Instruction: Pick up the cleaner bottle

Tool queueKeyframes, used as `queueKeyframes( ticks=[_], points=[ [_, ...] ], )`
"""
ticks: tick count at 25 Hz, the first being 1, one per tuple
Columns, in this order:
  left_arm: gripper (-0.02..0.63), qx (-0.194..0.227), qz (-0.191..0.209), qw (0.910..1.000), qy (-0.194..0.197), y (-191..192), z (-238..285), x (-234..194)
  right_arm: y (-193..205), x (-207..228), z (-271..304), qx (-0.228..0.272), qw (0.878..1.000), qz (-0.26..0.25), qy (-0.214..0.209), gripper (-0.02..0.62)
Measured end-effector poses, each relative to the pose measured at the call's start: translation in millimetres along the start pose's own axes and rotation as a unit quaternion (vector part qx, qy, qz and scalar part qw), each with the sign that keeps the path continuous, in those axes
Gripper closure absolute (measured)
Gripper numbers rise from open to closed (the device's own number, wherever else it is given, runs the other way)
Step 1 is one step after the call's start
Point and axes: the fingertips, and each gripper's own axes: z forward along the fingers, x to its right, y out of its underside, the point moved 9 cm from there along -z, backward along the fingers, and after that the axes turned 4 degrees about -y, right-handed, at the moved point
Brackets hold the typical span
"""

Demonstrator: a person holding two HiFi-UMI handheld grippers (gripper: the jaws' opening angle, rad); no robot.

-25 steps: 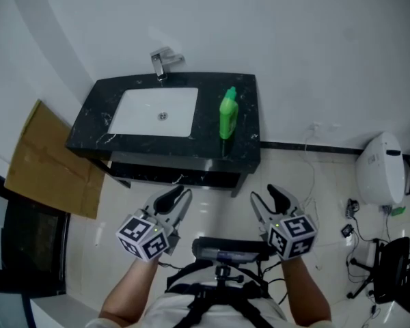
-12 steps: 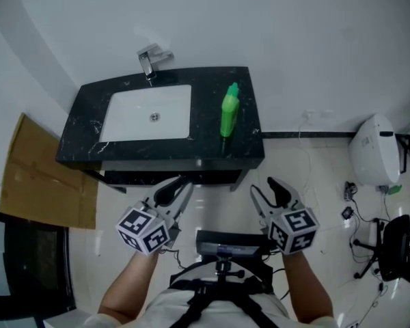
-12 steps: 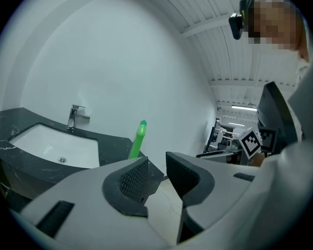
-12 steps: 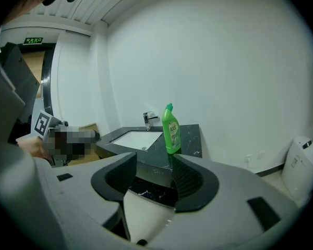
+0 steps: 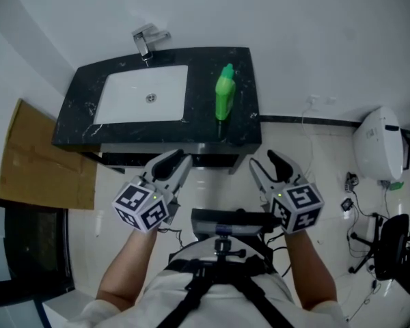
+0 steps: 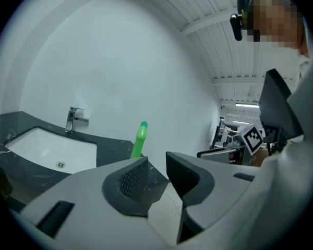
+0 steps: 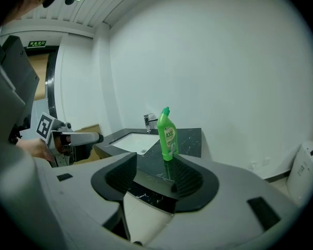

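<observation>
The green cleaner bottle [image 5: 223,94] stands upright on the right part of the black marble counter [image 5: 242,125], beside the white sink basin [image 5: 143,98]. Both grippers hang in front of the counter's near edge, well short of the bottle. My left gripper [image 5: 175,161] has a narrow gap between its jaws and holds nothing. In the left gripper view the bottle [image 6: 140,139] shows just above the left gripper [image 6: 156,166]. My right gripper [image 5: 266,161] is open and empty. In the right gripper view the bottle [image 7: 167,134] stands straight ahead, beyond the right gripper [image 7: 154,175].
A chrome faucet [image 5: 147,42] rises behind the basin, against the white wall. Flat cardboard [image 5: 34,157] leans left of the counter. A white appliance [image 5: 377,145], loose cables [image 5: 348,198] and a black chair [image 5: 396,251] are on the floor at the right.
Both grippers have come forward toward the counter's front edge, and the counter now sits closer in the head view. The bottle has stayed in place.
</observation>
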Motion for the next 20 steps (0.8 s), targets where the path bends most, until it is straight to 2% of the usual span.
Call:
queueKeyframes(
  ticks=[10, 20],
  points=[
    [0.508, -0.002, 0.009, 0.999, -0.043, 6, 48, -3, -4, 33, -3, -0.003, 1.0, 0.003, -0.005, 0.385],
    [0.449, -0.018, 0.017, 0.9984, -0.051, 9, 94, -9, -5, 58, -10, 0.001, 1.0, 0.012, 0.014, 0.385]
  ],
)
